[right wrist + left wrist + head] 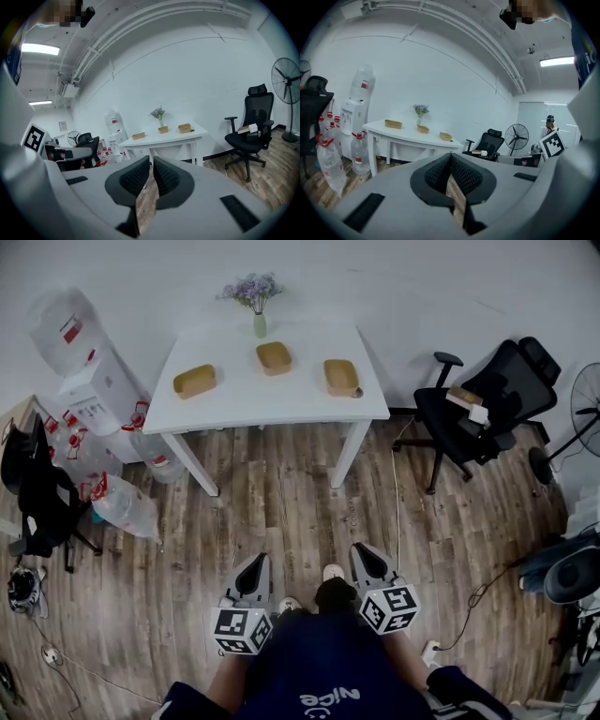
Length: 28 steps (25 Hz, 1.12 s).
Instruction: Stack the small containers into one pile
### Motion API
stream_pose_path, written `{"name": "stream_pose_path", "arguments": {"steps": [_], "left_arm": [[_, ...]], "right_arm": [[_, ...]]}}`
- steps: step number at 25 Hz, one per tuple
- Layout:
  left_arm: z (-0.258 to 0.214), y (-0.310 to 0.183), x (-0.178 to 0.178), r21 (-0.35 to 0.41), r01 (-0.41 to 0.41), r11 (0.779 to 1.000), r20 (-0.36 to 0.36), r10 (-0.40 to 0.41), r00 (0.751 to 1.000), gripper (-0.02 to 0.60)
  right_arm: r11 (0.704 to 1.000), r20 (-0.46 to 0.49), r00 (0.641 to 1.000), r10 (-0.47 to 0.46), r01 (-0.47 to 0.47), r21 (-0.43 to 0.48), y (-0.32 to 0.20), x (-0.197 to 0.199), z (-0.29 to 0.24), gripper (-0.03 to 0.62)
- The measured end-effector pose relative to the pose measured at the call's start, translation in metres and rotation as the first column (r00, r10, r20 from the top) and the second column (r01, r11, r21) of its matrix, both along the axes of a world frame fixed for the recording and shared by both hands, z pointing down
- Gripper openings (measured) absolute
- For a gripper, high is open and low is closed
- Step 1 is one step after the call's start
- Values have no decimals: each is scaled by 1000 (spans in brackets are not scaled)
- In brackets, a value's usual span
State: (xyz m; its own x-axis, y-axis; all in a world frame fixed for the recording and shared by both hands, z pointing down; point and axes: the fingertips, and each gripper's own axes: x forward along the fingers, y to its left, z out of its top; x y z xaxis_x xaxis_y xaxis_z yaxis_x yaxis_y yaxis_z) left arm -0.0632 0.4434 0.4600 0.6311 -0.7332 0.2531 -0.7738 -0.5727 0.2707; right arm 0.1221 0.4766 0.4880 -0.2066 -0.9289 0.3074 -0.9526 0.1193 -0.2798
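At six o'clock in the head view the person wears a dark navy top (pixel 319 667) with white lettering across it, sleeves of the same navy, and white-toed shoes (pixel 333 571). The left gripper (pixel 253 563), towards seven o'clock, and the right gripper (pixel 366 551), towards five o'clock, are pale grey wedge-shaped shells with black inner faces. Each carries a white cube (pixel 242 630) printed with black square markers. In the gripper views the pads (pixel 465 176) are black with a fine dotted texture, and dark rectangular slots (pixel 365 212) are sunk into the grey shells.
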Motion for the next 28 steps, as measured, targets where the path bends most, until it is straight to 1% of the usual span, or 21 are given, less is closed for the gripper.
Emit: {"name": "stream_pose_path", "arguments": {"steps": [5, 9, 10, 13, 14, 19, 21, 24, 28], "left_arm": [[6, -12, 14, -11, -48, 999, 16, 48, 999, 20], [9, -31, 26, -29, -65, 997, 37, 66, 997, 20], [10, -39, 27, -28, -50, 998, 46, 51, 998, 20], [10, -72, 25, -3, 59, 998, 86, -58, 995, 20], [9, -82, 26, -3, 81, 997, 89, -81, 993, 20], [3, -133, 42, -7, 135, 991, 68, -134, 989, 20], [-2, -156, 50, 12, 174, 985, 73, -175, 982, 20], [-7, -186, 62, 28, 231, 973, 83, -233, 969, 20], [-2, -212, 92, 3, 236, 972, 67, -236, 969, 20]], "right_arm": [[1000, 11, 1000, -1, 1, 1, -28, 15, 5, 57], [1000, 38, 999, -18, 18, -10, -65, 25, 12, 57], [1000, 50, 998, -30, 30, -9, -78, 26, 13, 57], [997, 55, 996, -75, 74, 3, -119, 30, 11, 57], [996, 51, 995, -90, 90, 7, -132, 31, 10, 57], [989, 59, 987, -146, 145, 24, -194, 44, 3, 57], [986, 65, 984, -163, 161, 39, -215, 54, -2, 57], [982, 67, 980, -186, 184, 34, -242, 70, -2, 57], [978, 64, 976, -210, 210, 15, -269, 97, 6, 57]]}}
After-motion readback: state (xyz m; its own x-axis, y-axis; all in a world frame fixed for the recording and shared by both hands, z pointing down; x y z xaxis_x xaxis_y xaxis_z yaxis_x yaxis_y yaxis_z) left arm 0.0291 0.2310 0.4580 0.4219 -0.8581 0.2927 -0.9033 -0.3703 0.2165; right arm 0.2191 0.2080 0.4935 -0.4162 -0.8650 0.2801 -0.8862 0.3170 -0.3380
